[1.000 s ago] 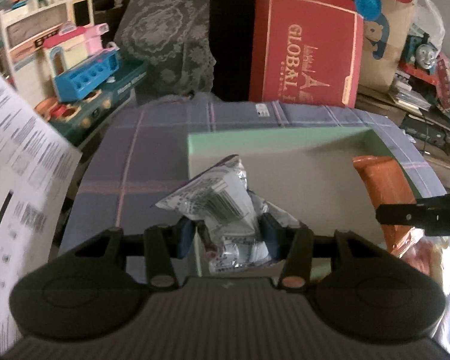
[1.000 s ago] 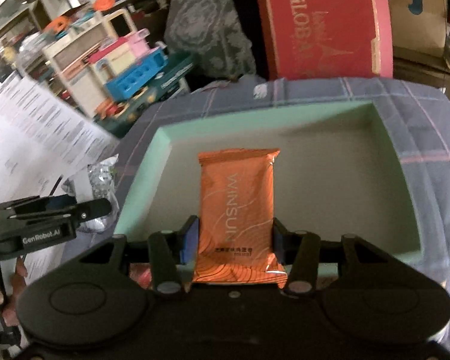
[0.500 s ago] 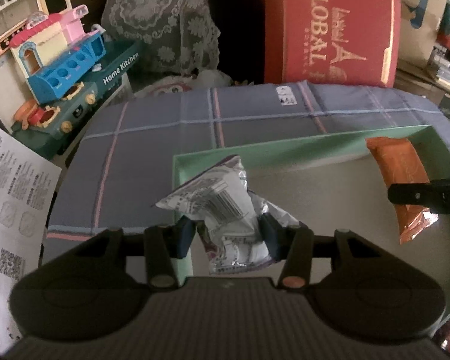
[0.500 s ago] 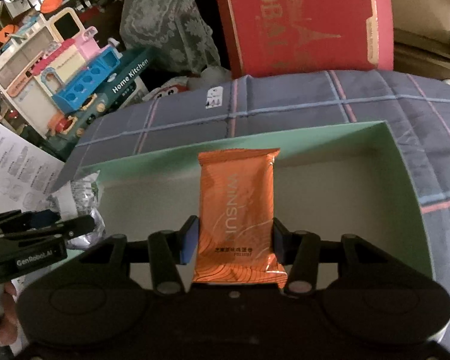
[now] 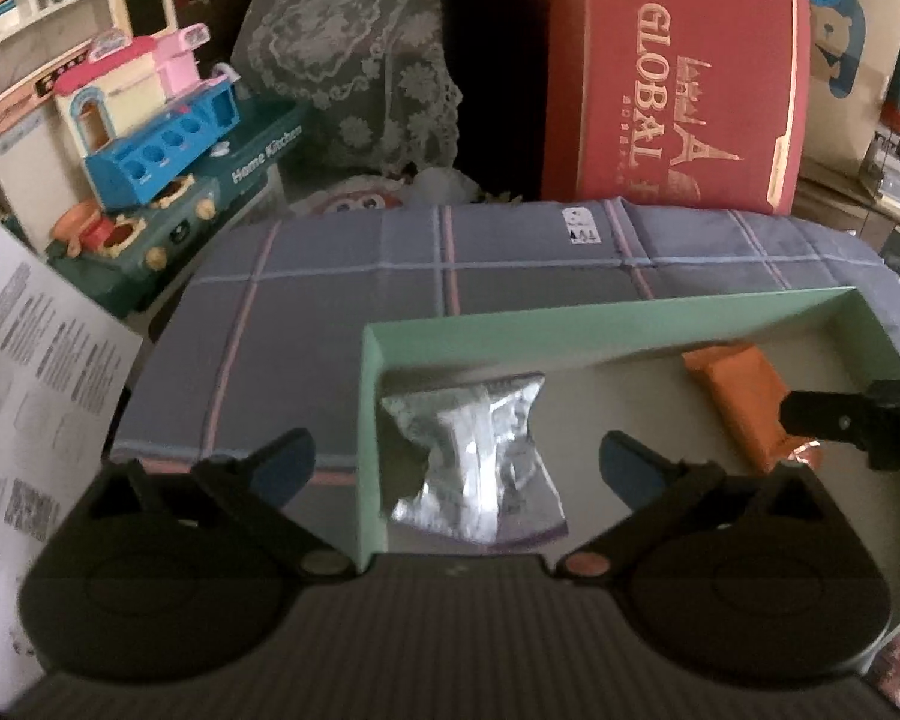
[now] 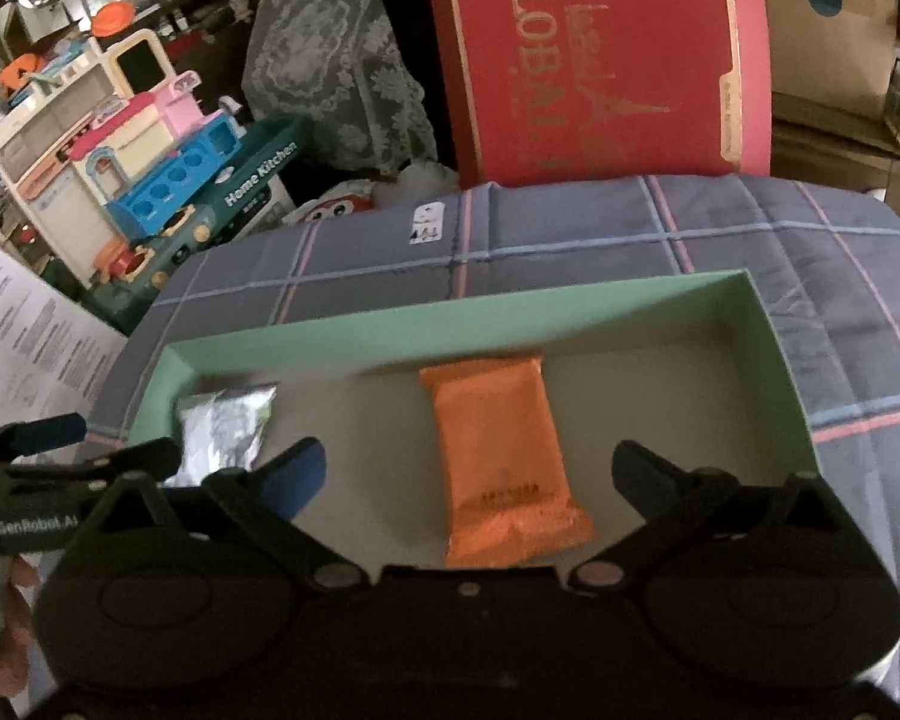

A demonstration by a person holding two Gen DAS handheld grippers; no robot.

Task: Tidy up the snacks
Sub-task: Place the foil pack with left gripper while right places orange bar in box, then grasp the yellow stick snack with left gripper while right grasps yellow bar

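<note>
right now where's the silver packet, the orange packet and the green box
silver packet [image 5: 480, 456], left wrist view, crinkled middle
orange packet [image 6: 498, 450], right wrist view, centre of its face
green box [image 6: 510, 315], right wrist view, far wall

Both grippers opened since 0.5 s ago: silver pack released by left gripper, orange pack by right gripper, both dropped inside green box.
</note>
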